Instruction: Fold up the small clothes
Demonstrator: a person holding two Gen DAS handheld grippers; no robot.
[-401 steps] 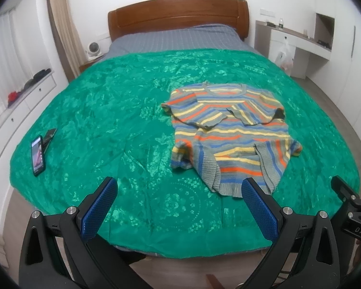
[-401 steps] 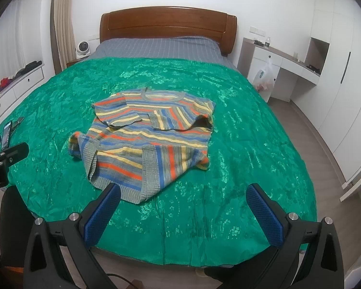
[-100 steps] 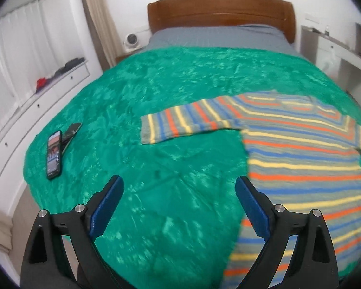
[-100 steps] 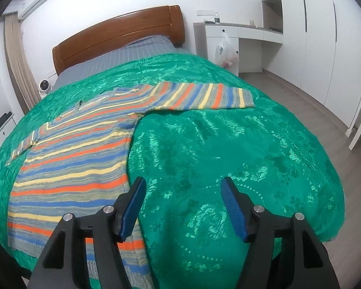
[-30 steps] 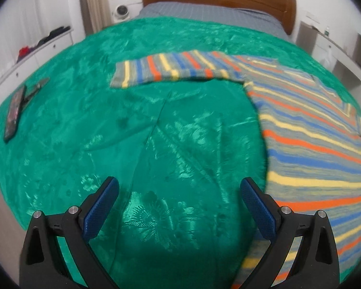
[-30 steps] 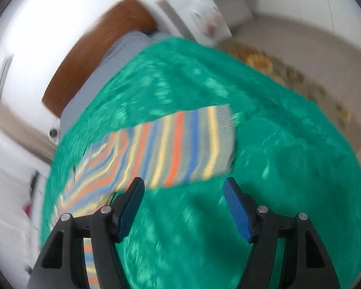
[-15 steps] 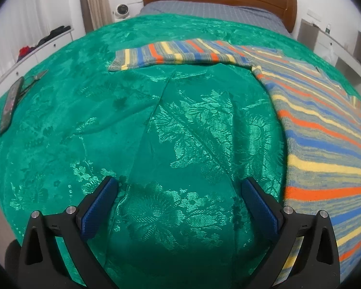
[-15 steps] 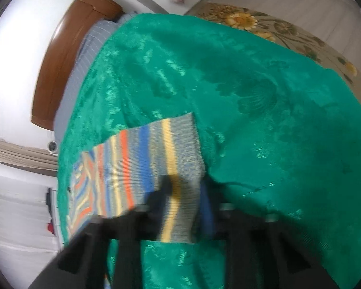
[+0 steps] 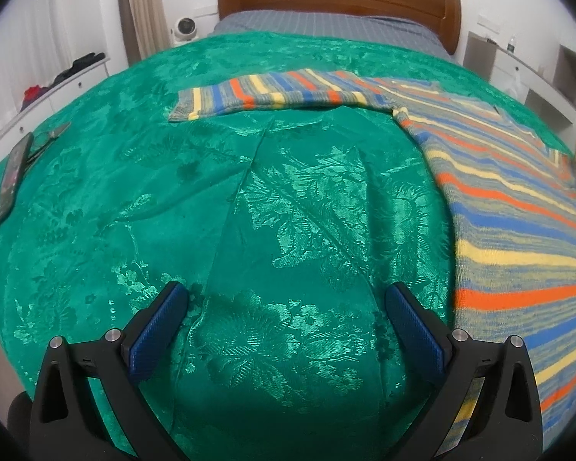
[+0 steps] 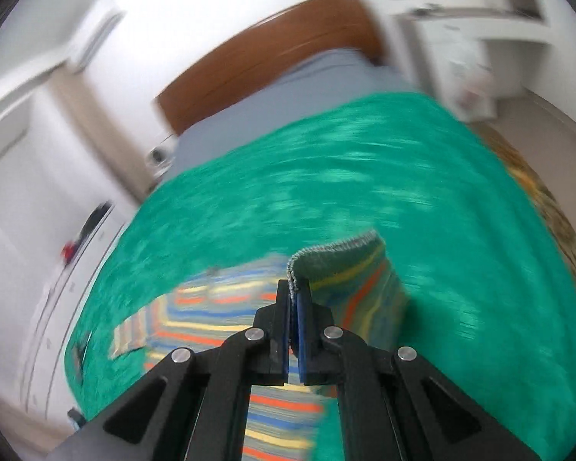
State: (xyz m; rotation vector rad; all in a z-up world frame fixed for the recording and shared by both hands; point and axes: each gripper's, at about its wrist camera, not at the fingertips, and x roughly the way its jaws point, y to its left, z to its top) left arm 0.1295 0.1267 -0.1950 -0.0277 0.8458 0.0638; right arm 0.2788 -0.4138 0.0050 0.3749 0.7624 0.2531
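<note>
Now I am clamping my right gripper (image 10: 295, 299) on the striped knitted sweater (image 9: 518, 207) cuff; I should be laying it across the body. Left gripper (image 9: 284, 330) is gaping beside it.

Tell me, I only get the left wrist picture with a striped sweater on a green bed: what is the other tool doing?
Observer: The right gripper has its jaws shut on the cuff of a sleeve, lifted off the green bedspread.
Operator: And the sleeve I see lying flat?
Observer: That is the other sleeve; from the right wrist view only the raised one shows clearly, curling over the jaws.
Operator: Is my tool holding anything?
Observer: No, the left gripper is open above bare bedspread, beside the sweater.
</note>
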